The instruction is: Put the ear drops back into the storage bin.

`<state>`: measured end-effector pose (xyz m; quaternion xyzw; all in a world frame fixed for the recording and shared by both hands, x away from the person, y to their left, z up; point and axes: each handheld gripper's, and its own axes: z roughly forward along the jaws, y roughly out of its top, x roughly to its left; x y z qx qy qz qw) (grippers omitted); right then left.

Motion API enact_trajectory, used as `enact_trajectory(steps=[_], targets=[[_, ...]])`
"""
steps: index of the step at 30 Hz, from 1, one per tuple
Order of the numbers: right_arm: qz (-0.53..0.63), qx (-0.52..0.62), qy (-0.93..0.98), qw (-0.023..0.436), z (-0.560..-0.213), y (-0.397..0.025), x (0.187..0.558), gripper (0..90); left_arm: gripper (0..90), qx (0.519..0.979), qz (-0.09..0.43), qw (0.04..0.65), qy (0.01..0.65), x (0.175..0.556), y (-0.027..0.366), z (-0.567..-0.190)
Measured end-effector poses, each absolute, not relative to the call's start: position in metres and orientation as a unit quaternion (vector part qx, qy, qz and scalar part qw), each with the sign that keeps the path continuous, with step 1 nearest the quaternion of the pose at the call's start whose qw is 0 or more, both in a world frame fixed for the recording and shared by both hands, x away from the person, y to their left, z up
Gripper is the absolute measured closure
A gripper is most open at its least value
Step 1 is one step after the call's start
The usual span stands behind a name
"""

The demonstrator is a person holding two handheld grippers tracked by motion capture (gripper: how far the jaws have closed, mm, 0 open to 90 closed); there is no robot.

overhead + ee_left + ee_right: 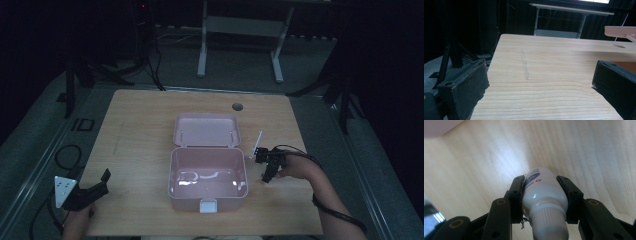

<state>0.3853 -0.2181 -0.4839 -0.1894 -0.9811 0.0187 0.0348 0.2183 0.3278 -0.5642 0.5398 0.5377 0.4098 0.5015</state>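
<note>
A pink box point(208, 190) sits open at the table's middle, its lid point(206, 130) laid back behind it. In the right gripper view a small white bottle point(544, 192) with a ribbed cap and a blue label is clamped between the two black jaws of my right gripper point(545, 195). From above, that right gripper point(267, 167) hovers just right of the box, pointing down at the table. My left gripper point(97, 186) rests open near the table's front left corner, and its view has bare wood between the spread jaws of the left gripper point(539, 82).
The wooden table point(140, 130) has a round cable hole point(237, 106) at the back. A white-legged table point(240, 30) stands on the floor beyond. Cables point(65, 155) lie on the floor at the left. The box's edge point(620, 31) shows at the far right of the left gripper view.
</note>
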Motion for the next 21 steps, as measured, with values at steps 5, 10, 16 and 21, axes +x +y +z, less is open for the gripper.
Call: enact_trajectory(steps=[5,10,16,21], targets=[[0.02,-0.13,-0.991,0.034,-0.482,-0.22,0.376,59.6,0.4,0.54,0.41,0.501,0.538,0.218,0.328,-0.564],[0.022,-0.07,-0.997,0.025,-0.48,-0.223,0.366,59.7,0.4,0.54,0.41,0.501,0.538,0.218,0.328,-0.564],[0.027,-0.02,-0.999,0.018,-0.477,-0.224,0.356,59.7,0.5,0.54,0.41,0.501,0.538,0.218,0.328,-0.564],[0.058,0.026,-0.998,0.007,-0.473,-0.223,0.343,59.8,0.4,0.54,0.41,0.5,0.539,0.218,0.328,-0.564]])
